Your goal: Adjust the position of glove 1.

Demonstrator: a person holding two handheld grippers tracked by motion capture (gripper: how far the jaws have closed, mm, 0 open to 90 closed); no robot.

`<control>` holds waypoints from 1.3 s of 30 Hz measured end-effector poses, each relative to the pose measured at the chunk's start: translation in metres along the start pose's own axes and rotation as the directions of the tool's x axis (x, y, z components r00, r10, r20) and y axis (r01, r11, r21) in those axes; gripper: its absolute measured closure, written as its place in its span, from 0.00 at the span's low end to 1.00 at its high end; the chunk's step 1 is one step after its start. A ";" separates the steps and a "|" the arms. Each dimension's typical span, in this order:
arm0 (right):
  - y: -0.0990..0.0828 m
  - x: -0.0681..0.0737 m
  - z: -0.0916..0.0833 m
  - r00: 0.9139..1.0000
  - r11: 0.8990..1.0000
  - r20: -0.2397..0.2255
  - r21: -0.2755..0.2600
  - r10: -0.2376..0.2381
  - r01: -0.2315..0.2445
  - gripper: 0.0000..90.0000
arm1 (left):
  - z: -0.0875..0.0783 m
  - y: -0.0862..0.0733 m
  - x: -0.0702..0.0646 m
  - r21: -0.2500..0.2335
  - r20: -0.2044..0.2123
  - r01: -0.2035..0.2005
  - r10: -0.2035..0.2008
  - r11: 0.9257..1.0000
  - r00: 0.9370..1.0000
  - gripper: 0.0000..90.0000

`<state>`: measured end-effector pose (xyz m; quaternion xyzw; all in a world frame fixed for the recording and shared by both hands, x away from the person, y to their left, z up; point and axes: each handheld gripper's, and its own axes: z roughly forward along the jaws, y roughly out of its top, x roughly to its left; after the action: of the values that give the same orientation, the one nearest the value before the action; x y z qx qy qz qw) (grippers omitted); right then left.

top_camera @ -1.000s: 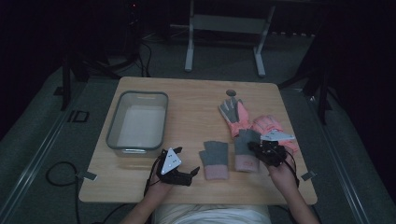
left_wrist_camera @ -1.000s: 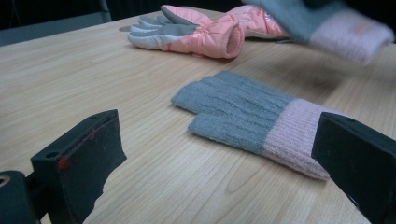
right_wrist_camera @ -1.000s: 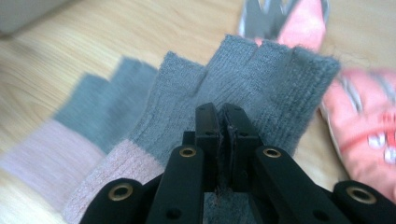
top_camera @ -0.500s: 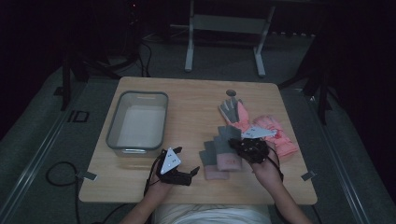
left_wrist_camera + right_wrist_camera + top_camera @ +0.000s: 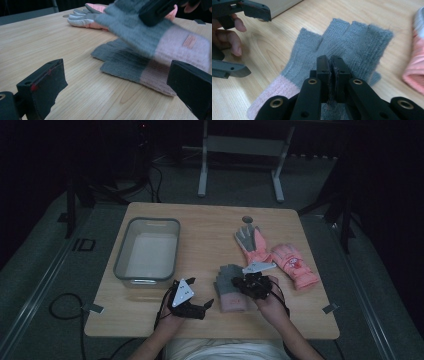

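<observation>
My right gripper (image 5: 332,65) was closed on the grey knit glove (image 5: 352,40) near the table's front edge, a thin pinch that could slip, while my left gripper (image 5: 120,90) stood wide open and empty.

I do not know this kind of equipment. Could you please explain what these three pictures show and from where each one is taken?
A person sits at a wooden table and holds a hand-operated two-jaw gripper in each hand. One camera looks down from above; the other two ride on the grippers, looking along their black jaws. The right gripper is shut on a grey knitted glove with a pink cuff, above a matching glove lying flat. The left gripper is open, holding nothing. Two pink gloves and a clear bin also lie there.
</observation>
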<state>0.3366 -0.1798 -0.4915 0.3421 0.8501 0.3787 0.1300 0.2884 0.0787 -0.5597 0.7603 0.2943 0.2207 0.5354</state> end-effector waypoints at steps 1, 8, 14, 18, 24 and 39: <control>-0.001 0.000 0.002 1.000 1.000 -0.005 0.004 0.010 -0.010 0.95 | 0.000 0.000 0.000 0.000 0.000 0.000 0.000 1.000 1.000 0.02; -0.009 0.001 0.018 1.000 0.999 -0.002 0.039 0.007 -0.007 0.95 | 0.000 0.000 0.000 0.000 0.001 0.000 0.000 1.000 1.000 0.02; -0.012 -0.004 0.027 1.000 0.998 0.007 0.055 0.013 -0.014 0.95 | 0.000 0.000 0.000 0.001 0.002 0.000 0.000 1.000 1.000 0.02; -0.015 -0.006 0.033 1.000 0.998 0.006 0.066 0.015 -0.015 0.95 | 0.000 0.000 0.000 0.001 0.002 0.000 0.000 1.000 1.000 0.02; -0.020 -0.008 0.041 1.000 0.998 0.004 0.066 0.021 -0.022 0.94 | 0.001 0.000 -0.001 0.009 0.000 -0.011 0.011 1.000 1.000 0.02; -0.011 -0.031 0.008 0.999 0.997 0.022 -0.060 0.049 -0.047 0.74 | 0.008 0.009 -0.017 0.110 0.051 -0.096 0.091 0.989 0.995 0.07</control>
<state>0.3576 -0.2014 -0.5063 0.3627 0.8284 0.4029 0.1411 0.2835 0.0590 -0.5541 0.8069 0.2579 0.2113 0.4876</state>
